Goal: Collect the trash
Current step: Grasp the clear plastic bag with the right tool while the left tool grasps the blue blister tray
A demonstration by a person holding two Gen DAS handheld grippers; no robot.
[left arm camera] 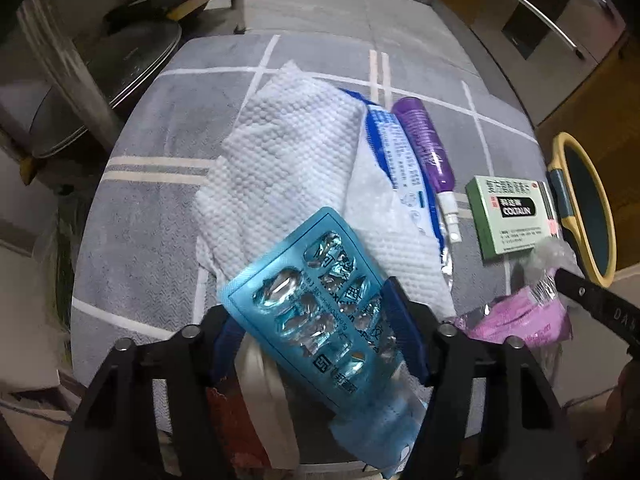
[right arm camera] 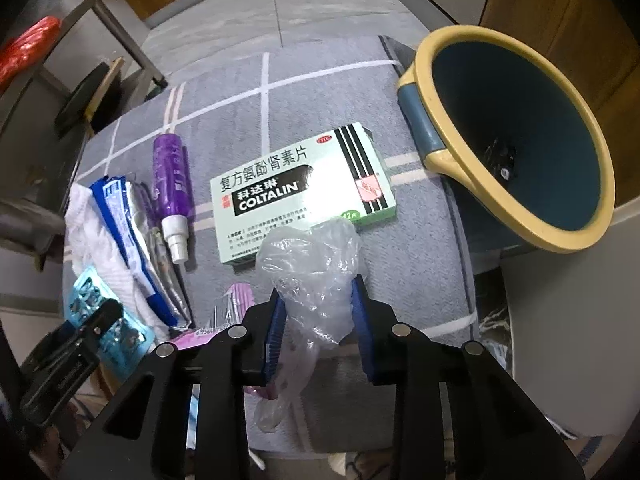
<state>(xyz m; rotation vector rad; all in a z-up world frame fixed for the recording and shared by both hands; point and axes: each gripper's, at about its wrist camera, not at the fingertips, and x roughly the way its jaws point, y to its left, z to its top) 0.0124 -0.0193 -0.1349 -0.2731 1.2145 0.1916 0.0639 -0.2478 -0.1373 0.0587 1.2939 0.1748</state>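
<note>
My left gripper point(left arm camera: 316, 320) is shut on a blue blister pack point(left arm camera: 316, 300) with emptied pockets, held above a white tissue point(left arm camera: 292, 152). My right gripper point(right arm camera: 318, 304) is shut on a crumpled clear plastic bag point(right arm camera: 312, 272), held above the grey checked cloth point(right arm camera: 320, 92). A blue bin with a yellow rim point(right arm camera: 516, 136) stands at the table's right edge, tilted in this view, with a small dark item inside. The bin also shows in the left wrist view point(left arm camera: 584, 204).
On the cloth lie a green Coltalin box point(right arm camera: 300, 188), a purple spray bottle point(right arm camera: 172, 184), a blue-white wipes wrapper point(right arm camera: 124, 232) and a pink packet point(right arm camera: 236, 304). Pans on a metal rack point(left arm camera: 132, 64) stand off to the left.
</note>
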